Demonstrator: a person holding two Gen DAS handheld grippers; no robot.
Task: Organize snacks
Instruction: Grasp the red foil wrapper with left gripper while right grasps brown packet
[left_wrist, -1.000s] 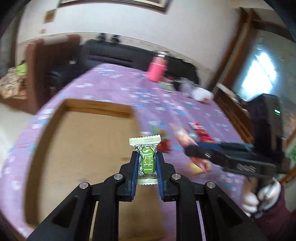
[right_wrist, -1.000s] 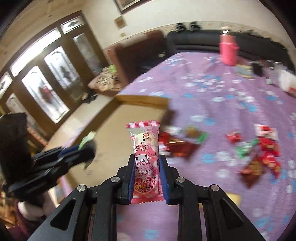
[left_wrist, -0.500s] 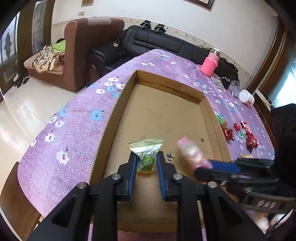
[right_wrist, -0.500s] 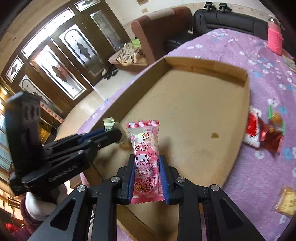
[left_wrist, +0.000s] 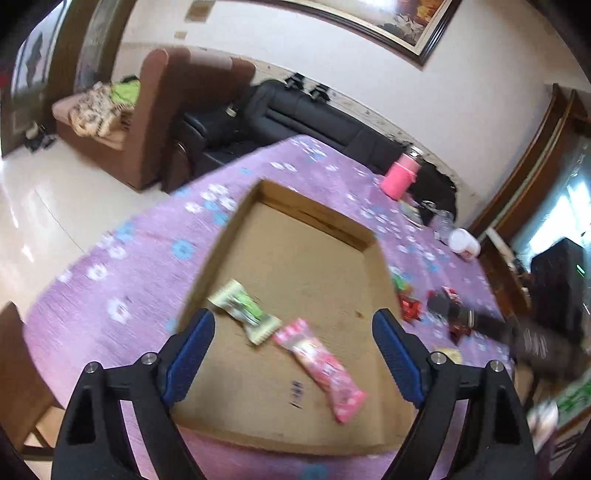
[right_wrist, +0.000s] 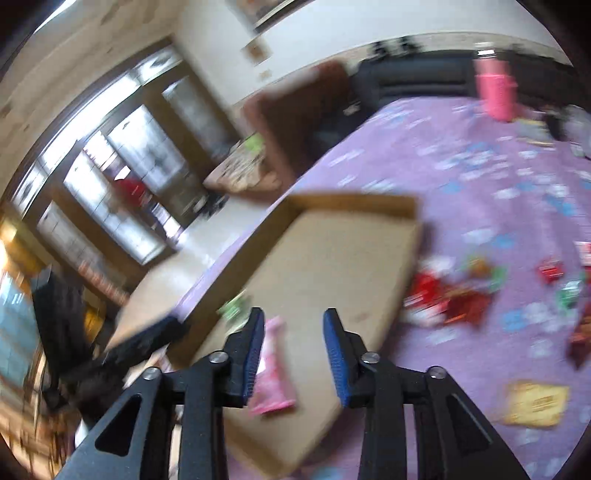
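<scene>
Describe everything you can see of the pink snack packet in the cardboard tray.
The pink packet is a long, glossy plastic wrapper with crimped ends and a pale cartoon print, blurred here. It lies flat on the floor of the cardboard tray, slanting toward the tray's near right corner. Its far end lies close beside the green packet; whether they touch is unclear. No gripper holds it. In the right wrist view it lies below the left blue pad.

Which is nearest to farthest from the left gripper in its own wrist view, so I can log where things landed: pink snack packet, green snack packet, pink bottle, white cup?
1. Pink snack packet, in the box, nearest.
2. Green snack packet, in the box, just beyond.
3. White cup, far right on the cloth.
4. Pink bottle, at the far table edge.
</scene>
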